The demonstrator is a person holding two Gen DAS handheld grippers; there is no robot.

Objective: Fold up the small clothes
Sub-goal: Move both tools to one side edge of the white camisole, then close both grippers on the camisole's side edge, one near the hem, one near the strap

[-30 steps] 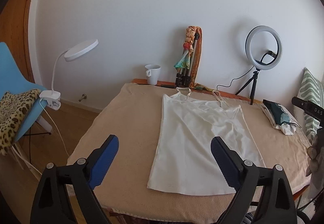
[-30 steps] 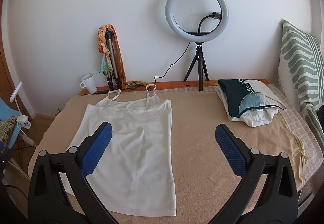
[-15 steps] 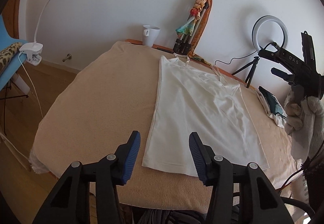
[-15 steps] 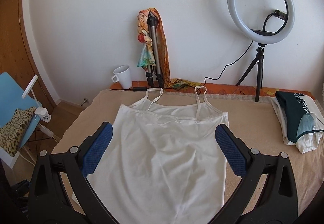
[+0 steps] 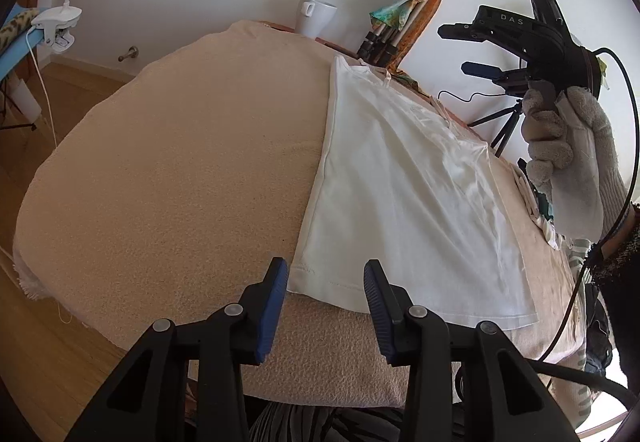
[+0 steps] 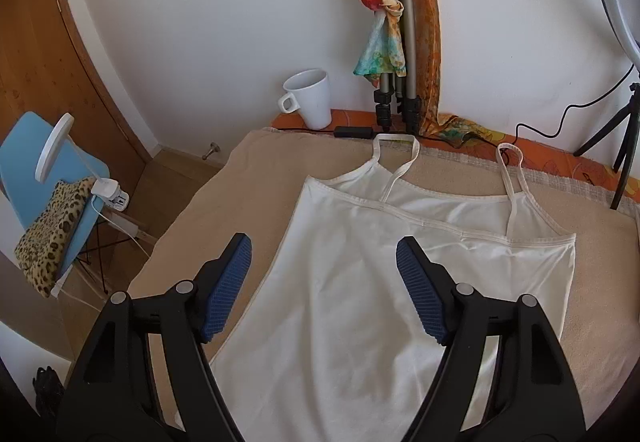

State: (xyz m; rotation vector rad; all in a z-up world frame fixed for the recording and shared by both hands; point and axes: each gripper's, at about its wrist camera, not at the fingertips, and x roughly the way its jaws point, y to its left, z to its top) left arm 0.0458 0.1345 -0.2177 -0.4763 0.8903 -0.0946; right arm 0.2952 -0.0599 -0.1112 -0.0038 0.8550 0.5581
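Left wrist view: a white spaghetti-strap cotton top (image 5: 404,194) lies flat on the beige towel-covered desk (image 5: 172,178). The left gripper (image 5: 325,284) hangs at its near hem corner, jaws narrowly apart, holding nothing. The right gripper (image 6: 324,274) hovers over the top's upper half, jaws wide, empty. A white ceramic mug (image 6: 310,102) stands by the wall.

Loads of bare beige blanket (image 5: 168,170) left of the left gripper (image 5: 325,284) fingers, nothing on it. Past the right gripper (image 6: 324,266) fingertips it's crowded: white mug (image 6: 310,98), folded tripod (image 6: 400,54) with scarf, cables along the wall.
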